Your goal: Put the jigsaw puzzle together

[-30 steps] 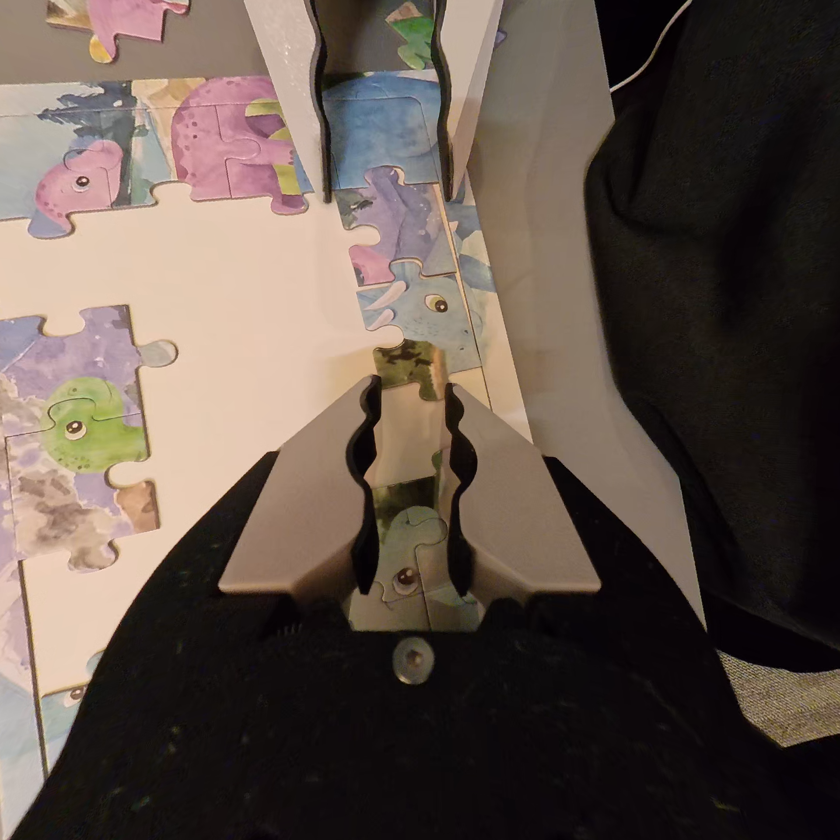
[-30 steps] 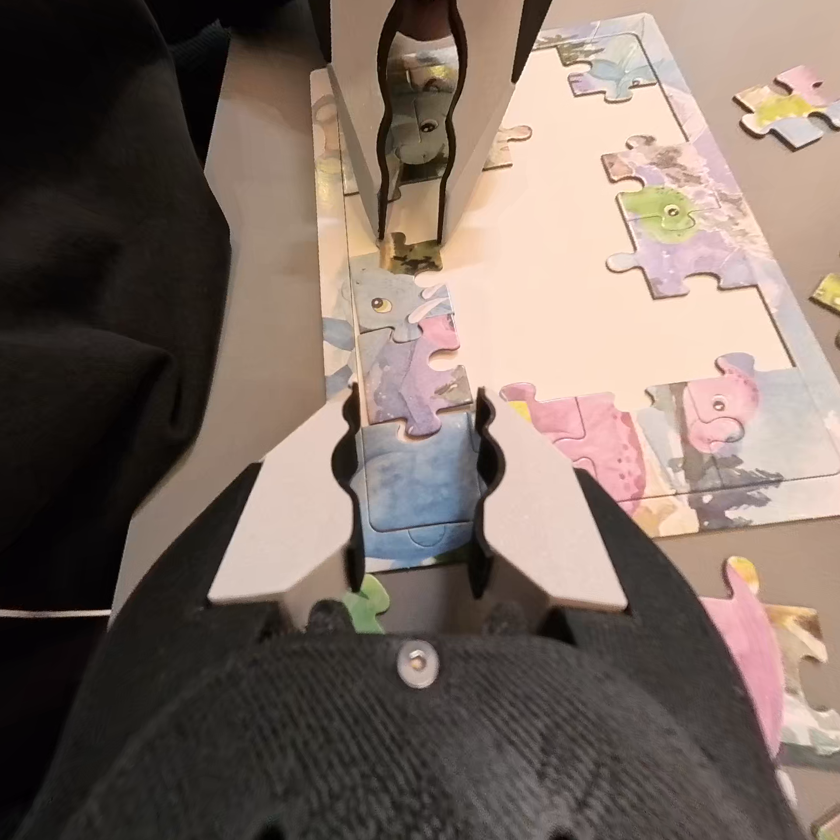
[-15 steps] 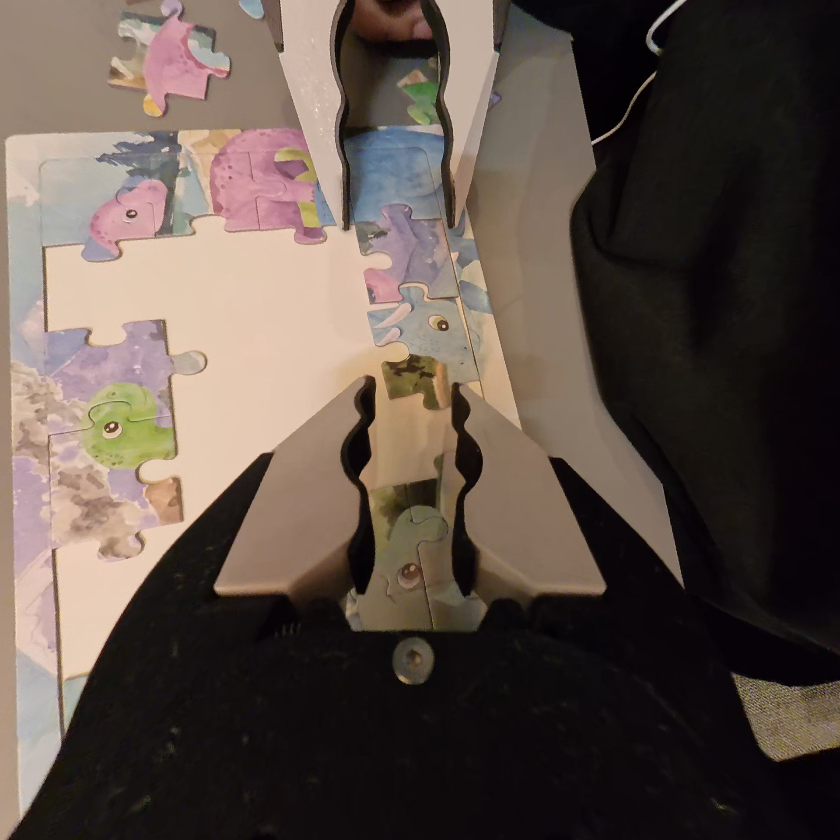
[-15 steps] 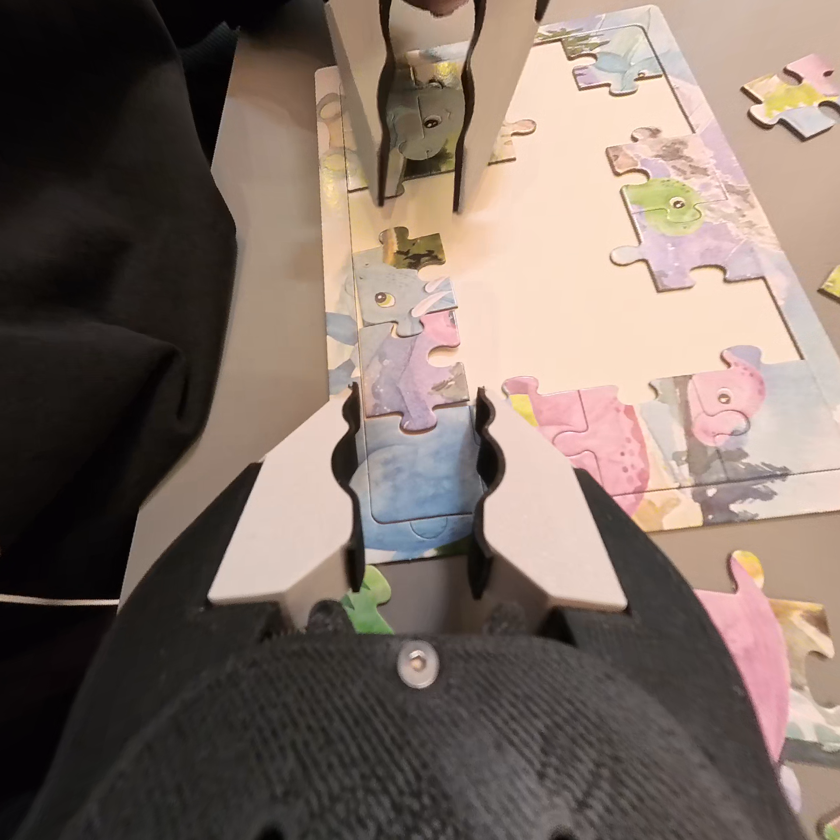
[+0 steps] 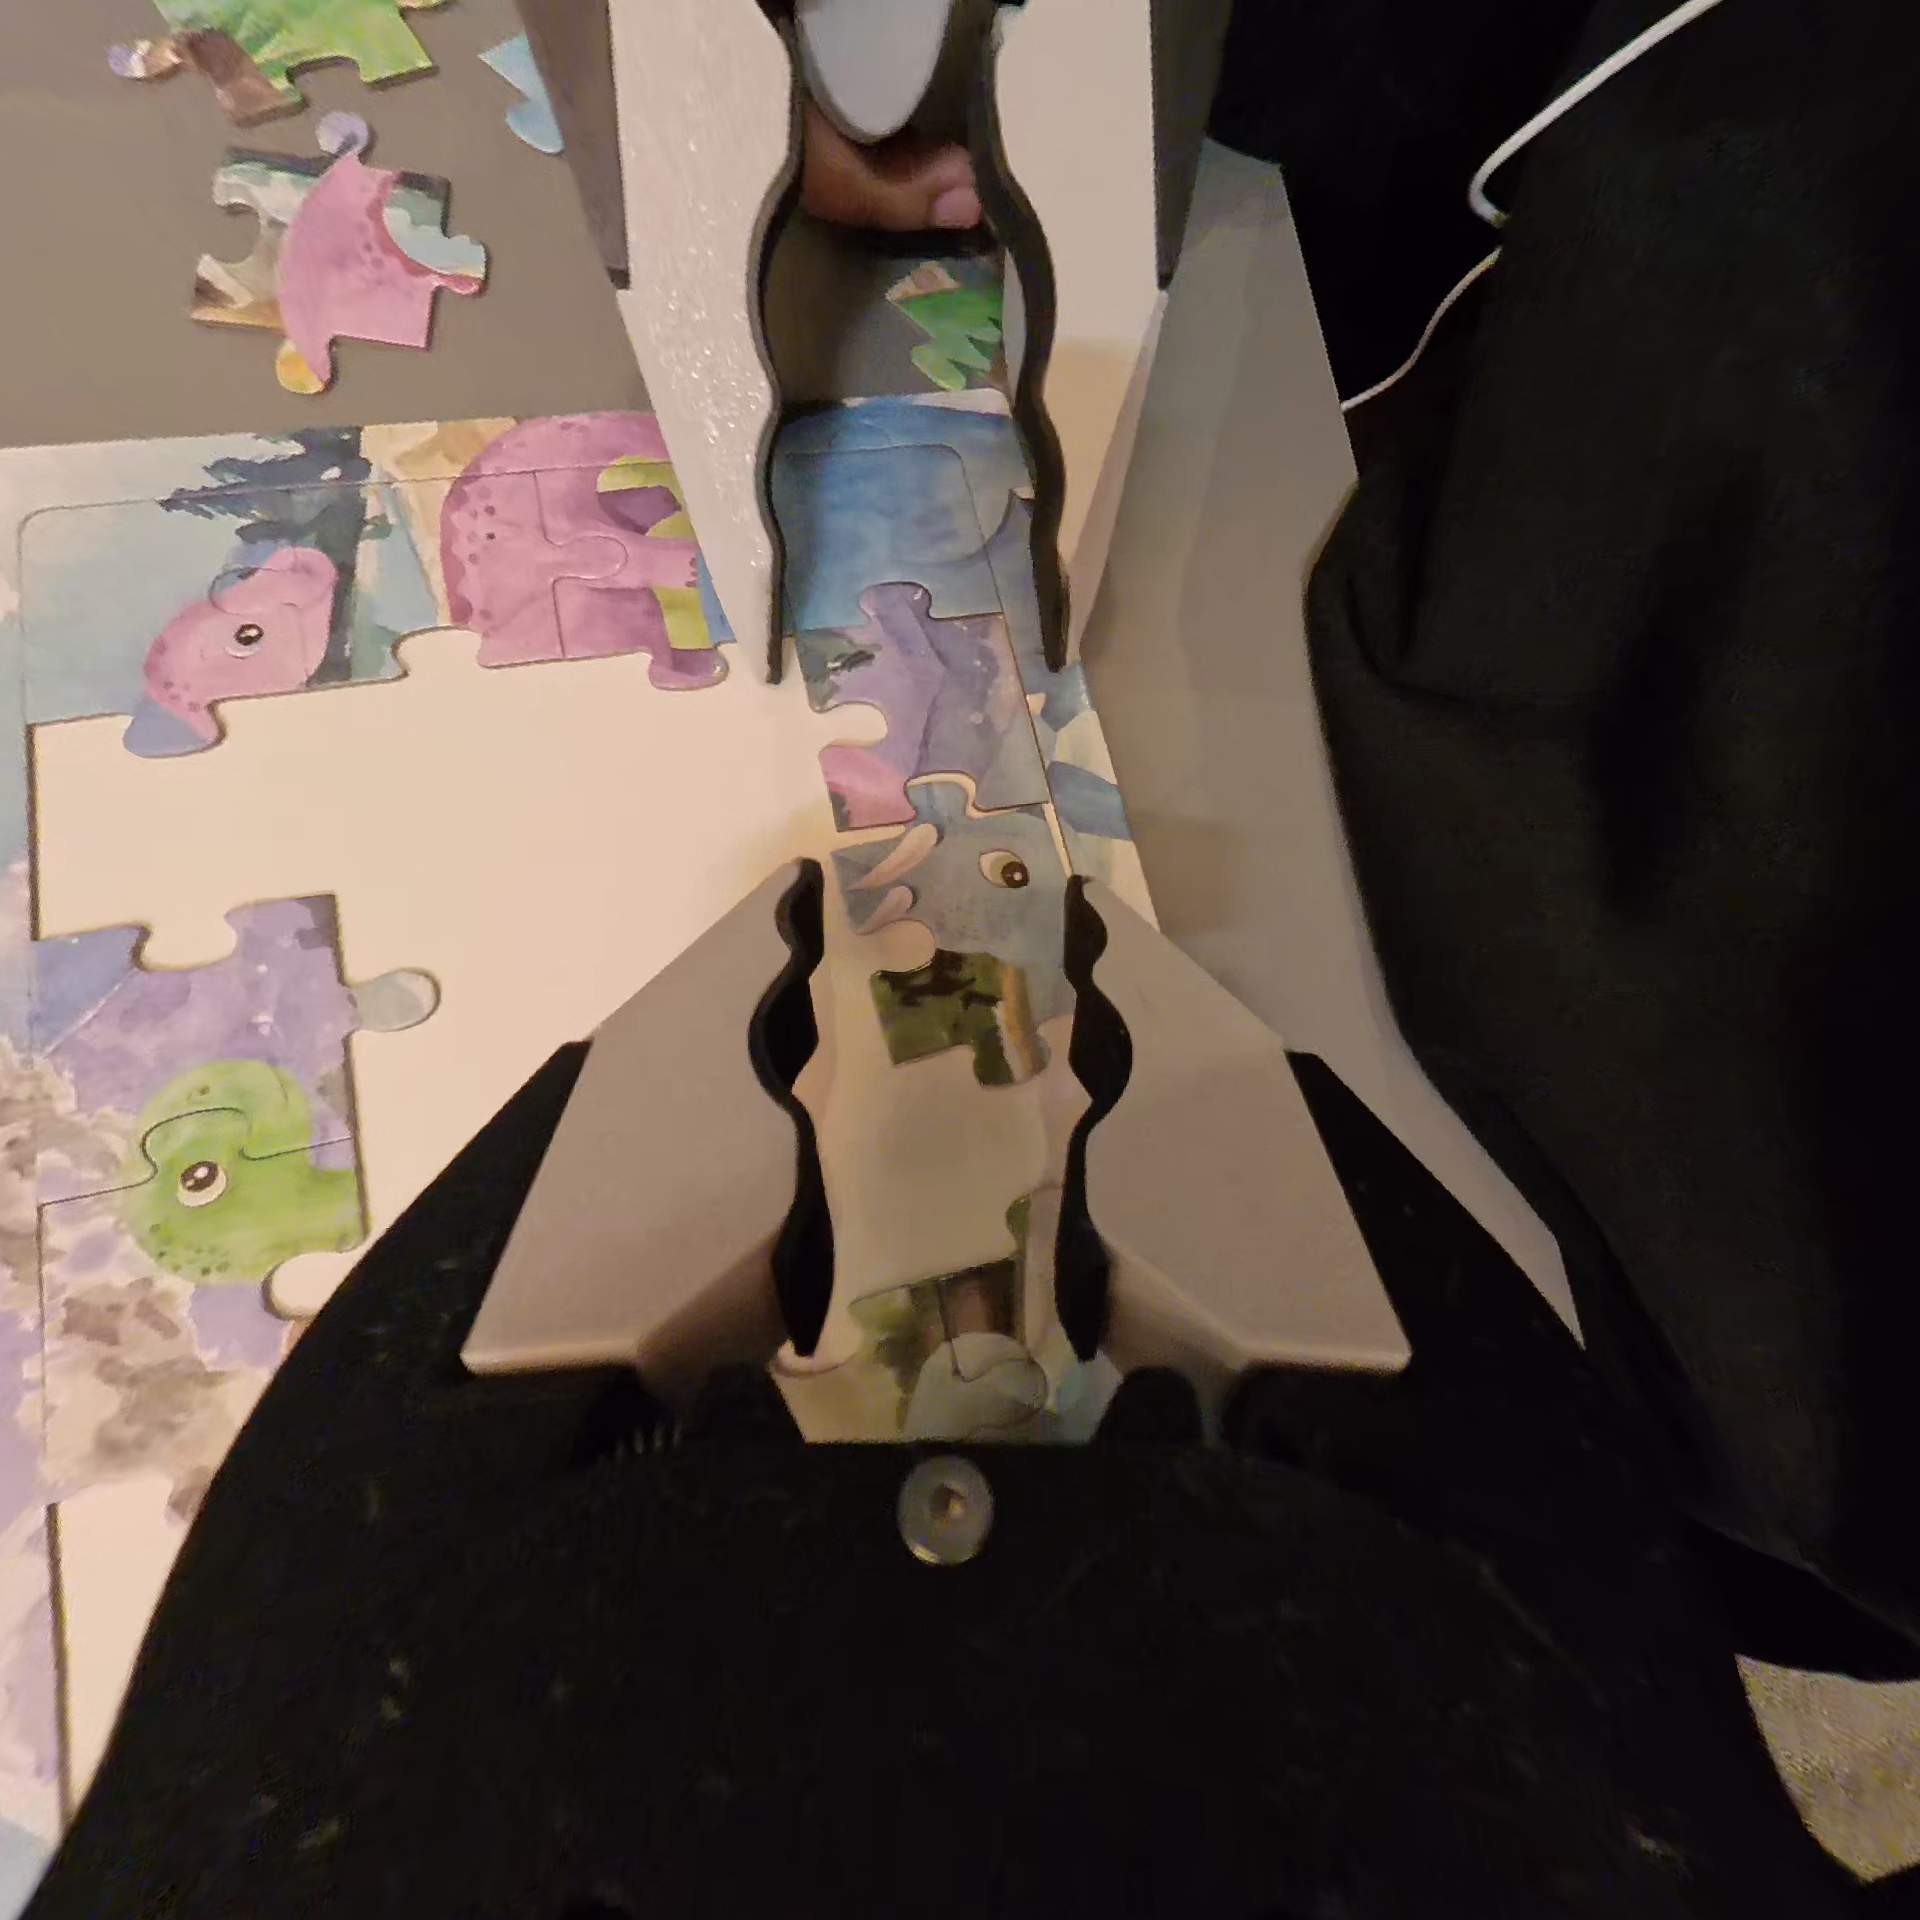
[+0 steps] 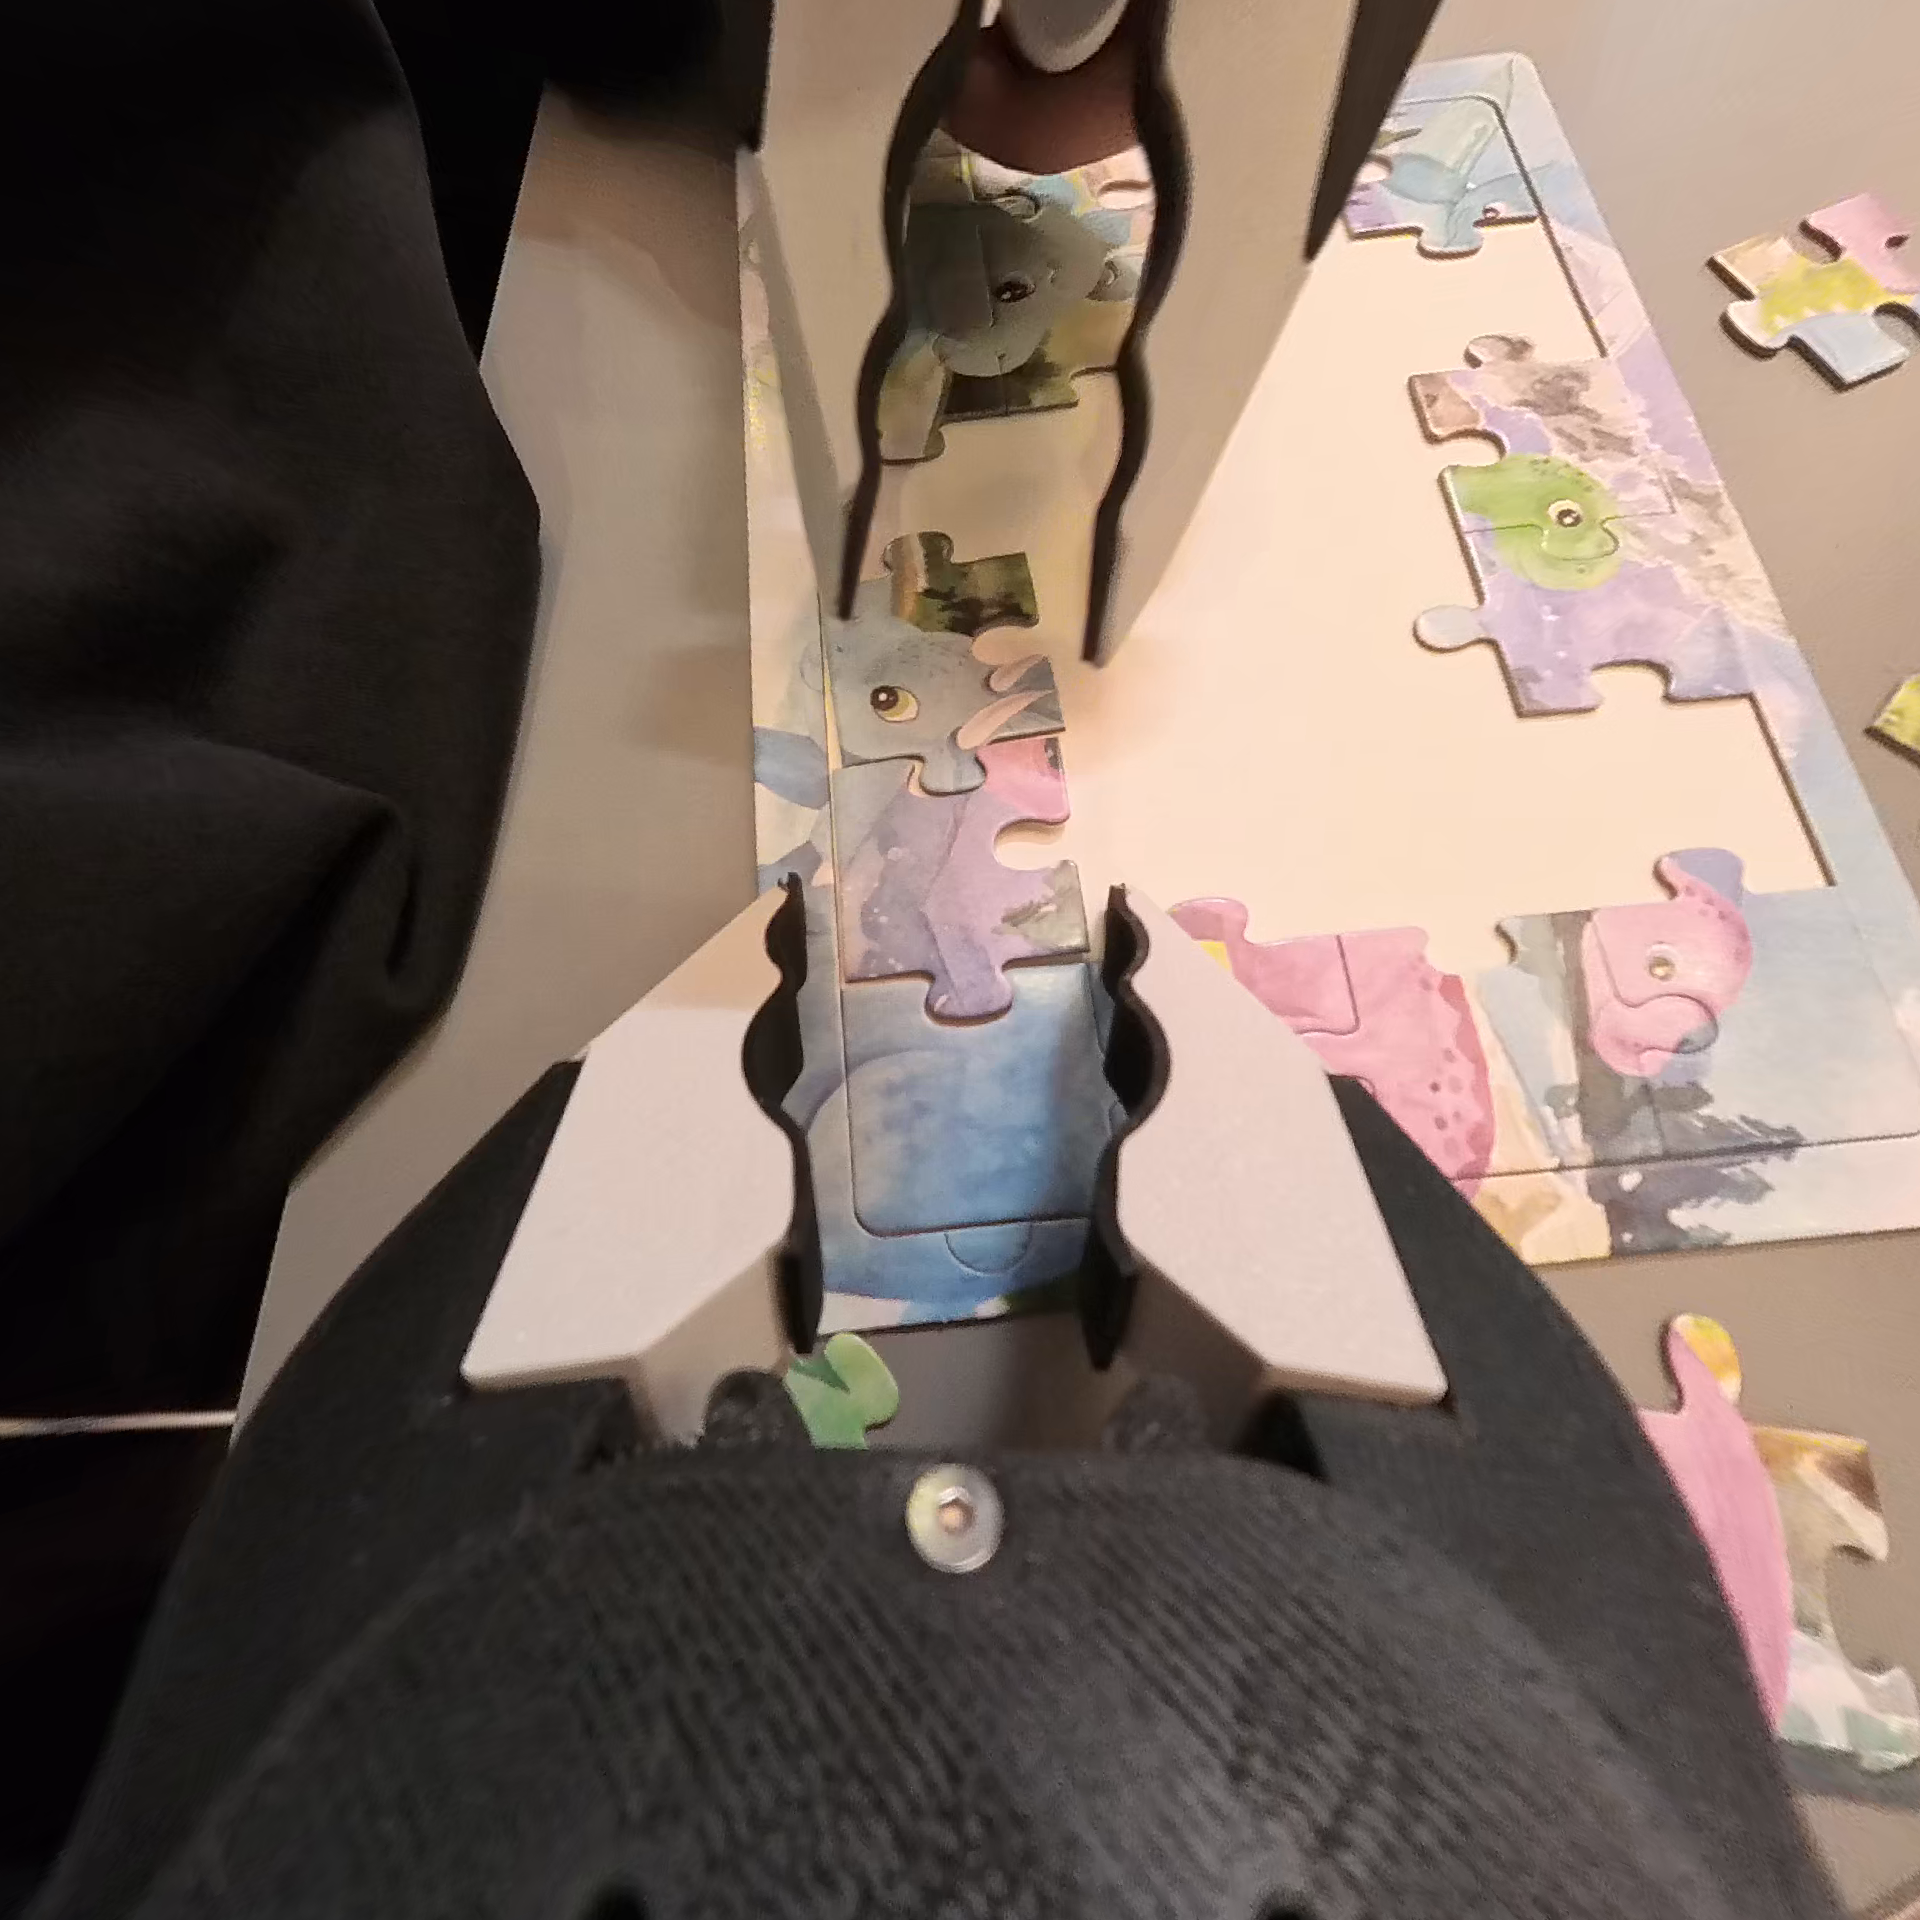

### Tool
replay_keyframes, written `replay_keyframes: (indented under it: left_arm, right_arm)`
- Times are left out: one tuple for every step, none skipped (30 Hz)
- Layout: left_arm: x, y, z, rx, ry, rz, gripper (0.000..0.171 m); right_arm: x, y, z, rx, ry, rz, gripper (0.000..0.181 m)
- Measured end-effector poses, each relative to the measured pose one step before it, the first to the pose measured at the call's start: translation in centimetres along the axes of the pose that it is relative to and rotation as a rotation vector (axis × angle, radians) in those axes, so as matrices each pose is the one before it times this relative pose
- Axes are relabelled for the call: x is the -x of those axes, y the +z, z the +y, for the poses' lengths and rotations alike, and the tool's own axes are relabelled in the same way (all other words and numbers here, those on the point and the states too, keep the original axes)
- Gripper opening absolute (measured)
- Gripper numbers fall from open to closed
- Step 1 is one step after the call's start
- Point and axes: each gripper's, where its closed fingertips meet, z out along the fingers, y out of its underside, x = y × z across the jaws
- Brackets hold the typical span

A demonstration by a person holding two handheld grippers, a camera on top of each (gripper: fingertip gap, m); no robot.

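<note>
Left tongs (image 5: 940, 904) now forward, half-hiding dark green piece (image 5: 961, 997)

- your left gripper (image 5: 940, 904) hangs with jaws apart over the puzzle tray (image 5: 499, 831), holding nothing.
- a dark green piece (image 5: 961, 1003) lies between its fingers, joined under the blue dinosaur piece (image 5: 956, 868).
- your right gripper (image 5: 914, 665) faces it, also parted.

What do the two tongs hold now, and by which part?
Nothing is held. The left tongs and the right tongs are both open, and the puzzle pieces lie flat on the board.
</note>
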Motion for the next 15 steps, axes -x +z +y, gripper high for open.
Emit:
replay_keyframes:
  left_arm:
    - [0.088, -0.058, -0.005, -0.00480, -0.0063, -0.0002, 0.044]
    - [0.057, -0.031, 0.028, -0.00329, -0.0047, 0.0005, 0.044]
    - [0.028, 0.008, 0.047, -0.00229, -0.0025, 0.0009, 0.044]
    - [-0.001, 0.018, 0.047, -0.00227, -0.0008, 0.0010, 0.044]
    - [-0.001, 0.007, 0.025, -0.00275, -0.0006, 0.0009, 0.044]
    - [-0.003, -0.024, -0.013, -0.00450, -0.0009, 0.0009, 0.044]
    - [0.003, -0.058, -0.061, -0.00731, -0.0011, 0.0008, 0.044]
    - [-0.002, -0.075, -0.100, -0.01054, -0.0027, 0.0011, 0.044]
    - [-0.026, -0.090, -0.057, -0.00838, -0.0074, 0.0042, 0.044]
    - [-0.003, -0.108, 0.002, -0.00514, -0.0119, 0.0063, 0.044]
    - [0.033, -0.102, -0.033, -0.00886, -0.0120, 0.0063, 0.044]
    - [0.046, -0.117, -0.076, -0.01349, -0.0099, 0.0064, 0.044]
    - [0.087, -0.128, -0.079, -0.01434, -0.0083, 0.0040, 0.044]
    - [0.111, -0.135, -0.083, -0.01380, -0.0065, 0.0016, 0.044]
    - [0.116, -0.133, -0.123, -0.01501, -0.0028, -0.0008, 0.044]
  right_arm:
    - [-0.005, 0.000, -0.021, -0.0010, -0.0006, 0.0008, 0.057]
    - [-0.025, -0.025, -0.037, -0.0024, -0.0005, 0.0015, 0.057]
    - [-0.048, -0.022, -0.065, -0.0038, -0.0009, 0.0022, 0.057]
    - [-0.047, -0.036, -0.054, -0.0039, -0.0006, 0.0022, 0.057]
    - [-0.050, -0.037, -0.053, -0.0037, 0.0002, 0.0014, 0.056]
    - [-0.033, -0.032, -0.042, -0.0035, 0.0011, 0.0006, 0.056]
    - [-0.051, -0.032, -0.044, -0.0035, 0.0011, 0.0012, 0.056]
    - [-0.054, -0.041, -0.046, -0.0032, 0.0004, 0.0025, 0.056]
    - [-0.047, -0.026, -0.026, -0.0025, -0.0003, 0.0023, 0.056]
    - [-0.042, -0.031, -0.017, -0.0018, -0.0002, 0.0020, 0.056]
    - [-0.035, -0.013, -0.014, -0.0013, 0.0000, 0.0017, 0.055]
    - [-0.028, -0.019, -0.021, -0.0012, -0.0002, 0.0011, 0.055]
    - [-0.027, -0.012, -0.014, -0.0013, 0.0001, 0.0012, 0.055]
    - [-0.037, -0.008, -0.013, -0.0007, 0.0010, 0.0009, 0.056]
    - [-0.027, 0.020, 0.020, 0.0013, 0.0012, 0.0005, 0.056]
